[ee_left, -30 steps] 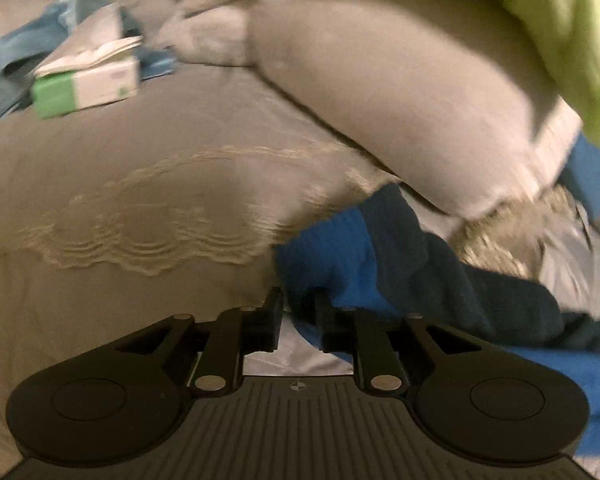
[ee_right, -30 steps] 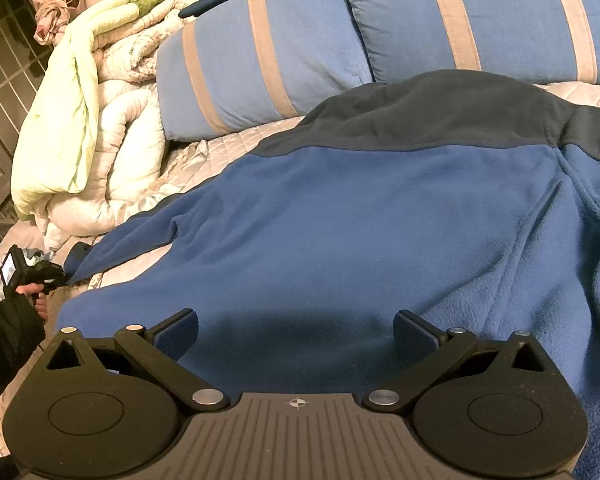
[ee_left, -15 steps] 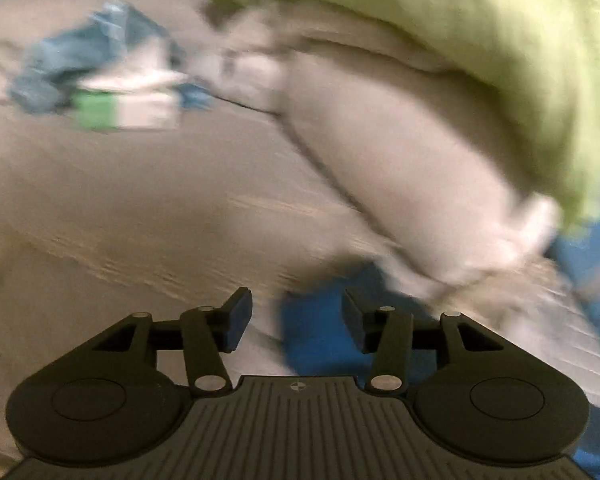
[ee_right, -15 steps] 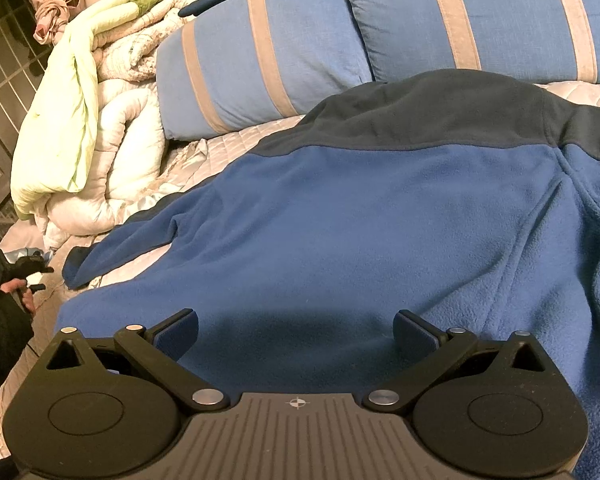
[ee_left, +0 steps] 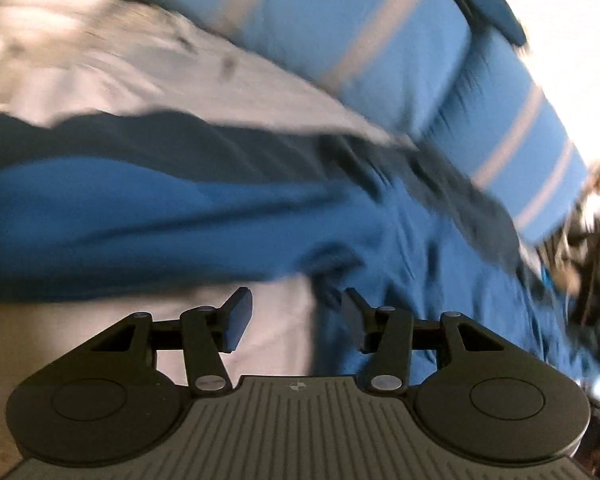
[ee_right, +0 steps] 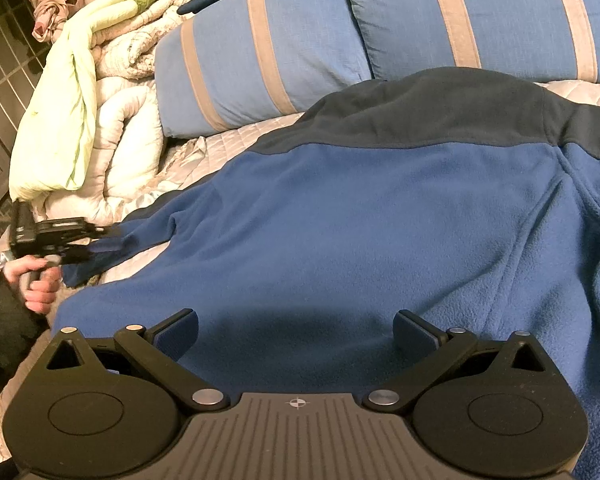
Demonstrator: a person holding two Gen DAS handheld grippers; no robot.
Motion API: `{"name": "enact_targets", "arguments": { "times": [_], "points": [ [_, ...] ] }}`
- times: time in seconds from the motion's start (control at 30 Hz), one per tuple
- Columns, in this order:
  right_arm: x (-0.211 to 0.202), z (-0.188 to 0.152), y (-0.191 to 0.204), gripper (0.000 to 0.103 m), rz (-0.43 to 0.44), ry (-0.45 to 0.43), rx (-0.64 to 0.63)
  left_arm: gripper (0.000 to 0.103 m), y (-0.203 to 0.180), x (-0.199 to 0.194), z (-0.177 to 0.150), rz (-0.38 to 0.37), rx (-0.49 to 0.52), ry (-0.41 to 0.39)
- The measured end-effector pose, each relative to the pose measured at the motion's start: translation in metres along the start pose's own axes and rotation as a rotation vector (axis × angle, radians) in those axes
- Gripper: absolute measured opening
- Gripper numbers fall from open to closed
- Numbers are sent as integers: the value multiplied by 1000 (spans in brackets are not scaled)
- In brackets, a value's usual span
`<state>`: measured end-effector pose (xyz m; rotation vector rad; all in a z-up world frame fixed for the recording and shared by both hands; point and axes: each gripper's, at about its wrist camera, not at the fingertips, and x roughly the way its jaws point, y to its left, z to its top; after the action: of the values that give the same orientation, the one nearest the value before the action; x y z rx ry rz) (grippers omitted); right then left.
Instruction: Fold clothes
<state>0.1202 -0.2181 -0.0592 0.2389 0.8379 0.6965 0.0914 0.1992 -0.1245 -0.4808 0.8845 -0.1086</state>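
A blue fleece jacket (ee_right: 380,220) with a dark grey yoke lies spread on the bed. My right gripper (ee_right: 296,328) hovers open just over its lower hem, holding nothing. The jacket's left sleeve (ee_right: 152,228) stretches out to the left. At its cuff a person's hand (ee_right: 36,284) holds my left gripper (ee_right: 108,242), blurred there. The left wrist view is motion-blurred. In it my left gripper (ee_left: 296,314) is open above the white sheet (ee_left: 268,340), between the sleeve (ee_left: 140,208) and the jacket body (ee_left: 440,272), with nothing between its fingers.
Two blue pillows (ee_right: 260,60) with beige stripes lean at the head of the bed, also visible as blurred pillows (ee_left: 340,20). A rolled white comforter (ee_right: 116,128) under a pale green blanket (ee_right: 56,120) is piled at the left. Quilted white sheet (ee_right: 236,140) shows beside the jacket.
My left gripper was shut on the sleeve cuff, then opened and let it go. It has swung round fast toward the jacket and pillows. The right gripper has stayed still.
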Motion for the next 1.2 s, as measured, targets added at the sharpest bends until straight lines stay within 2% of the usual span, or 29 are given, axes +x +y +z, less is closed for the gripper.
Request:
{"name": "enact_targets", "arguments": {
  "times": [0.1, 0.13, 0.17, 0.2, 0.27, 0.33, 0.47, 0.77, 0.87, 0.93, 1.03, 1.2],
  "points": [
    [0, 0, 0, 103, 1, -2, 2, 46, -13, 32, -1, -1, 43, 73],
    [0, 0, 0, 103, 0, -3, 2, 29, -17, 40, -2, 5, 59, 91],
    [0, 0, 0, 103, 0, -3, 2, 16, -23, 43, -4, 17, 92, 92],
    [0, 0, 0, 103, -1, -4, 2, 9, -29, 43, -6, 16, 115, 107],
    [0, 0, 1, 103, -1, -4, 2, 8, -38, 40, -9, 0, 158, 125],
    [1, 0, 1, 103, 0, -4, 2, 7, -46, 34, -11, -64, 192, 159],
    [1, 0, 0, 103, 3, -4, 3, 7, -54, 21, -17, -72, 261, 171],
    [-1, 0, -2, 103, 3, -8, 2, 8, -35, 3, -9, -109, 174, 159],
    [-1, 0, -1, 103, 3, -8, 2, 18, -28, -5, -8, -109, 153, 142],
    [0, 1, -1, 103, 3, -7, 2, 36, -26, -11, -6, -111, 139, 116],
    [-4, 9, -4, 103, -4, -7, 3, 51, -26, -22, 1, -109, 128, 68],
    [-12, 24, -10, 103, -15, -8, 5, 59, -41, -36, 27, -82, 165, -1]
  ]
}}
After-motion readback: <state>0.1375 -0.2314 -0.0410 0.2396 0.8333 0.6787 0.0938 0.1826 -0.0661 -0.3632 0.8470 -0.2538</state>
